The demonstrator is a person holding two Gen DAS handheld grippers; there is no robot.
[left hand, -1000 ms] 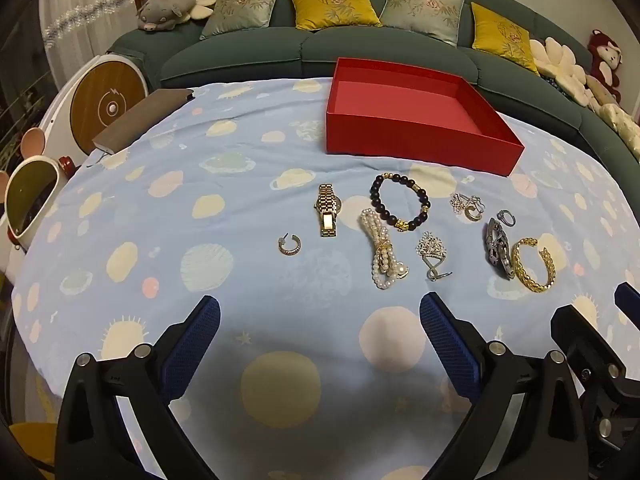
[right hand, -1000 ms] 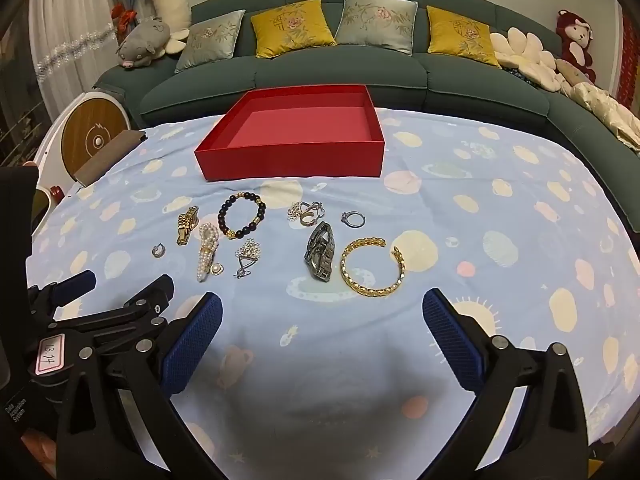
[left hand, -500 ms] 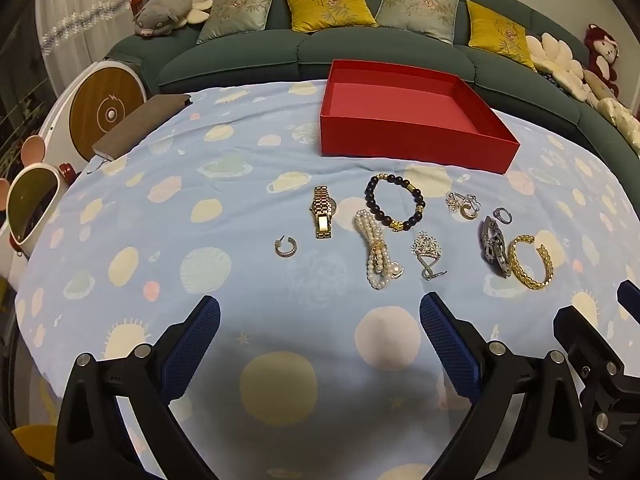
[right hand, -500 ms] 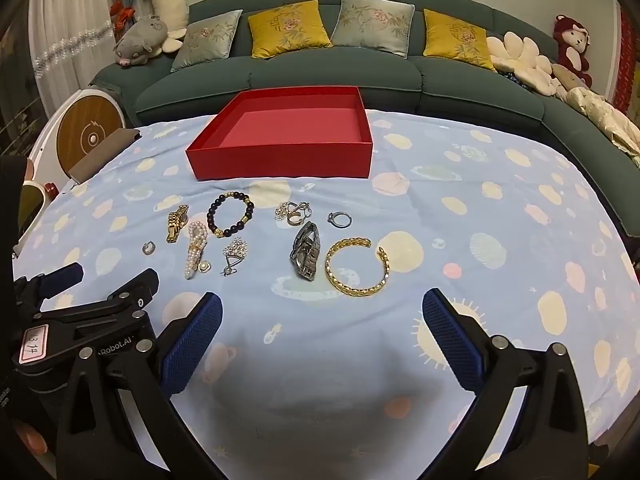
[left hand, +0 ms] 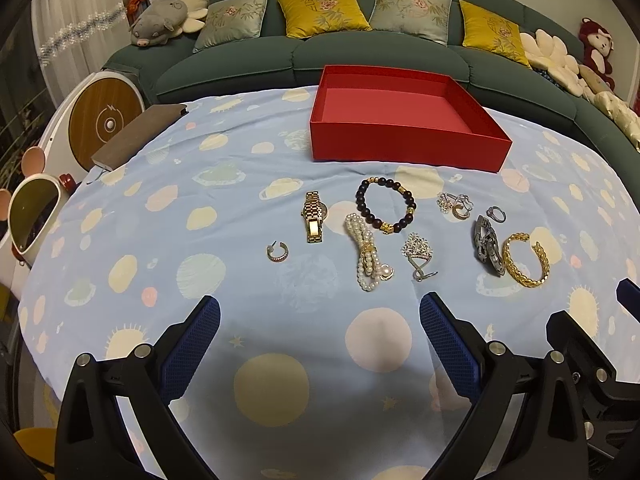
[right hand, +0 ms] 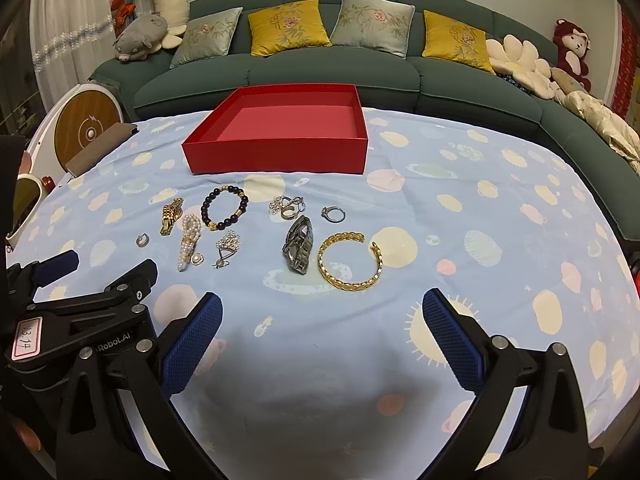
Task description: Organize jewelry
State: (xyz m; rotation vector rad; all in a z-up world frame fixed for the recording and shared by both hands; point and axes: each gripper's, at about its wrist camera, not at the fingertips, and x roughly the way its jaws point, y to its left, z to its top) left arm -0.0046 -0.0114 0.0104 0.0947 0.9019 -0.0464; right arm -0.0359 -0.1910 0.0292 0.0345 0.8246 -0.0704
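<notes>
An empty red box (left hand: 404, 148) (right hand: 276, 156) stands at the far side of a blue patterned tablecloth. In front of it lie a gold watch (left hand: 313, 216), a dark bead bracelet (left hand: 385, 210), a pearl bracelet (left hand: 368, 258), a hoop earring (left hand: 277, 251), a crystal brooch (left hand: 418, 252), a silver watch (right hand: 299, 250), a gold cuff (right hand: 349, 262), a ring (right hand: 333, 214) and a small earring cluster (right hand: 286, 206). My left gripper (left hand: 320, 332) is open and empty, short of the pearls. My right gripper (right hand: 322, 332) is open and empty, short of the gold cuff.
A green sofa (right hand: 320, 72) with cushions and plush toys curves behind the table. A brown notebook (left hand: 138, 136) lies at the table's left edge. A white round appliance (left hand: 100, 120) stands left of the table. The left gripper's body shows in the right wrist view (right hand: 80, 312).
Both grippers have drawn back and risen slightly, so the jewelry and box look a little farther away. Nothing on the table has moved.
</notes>
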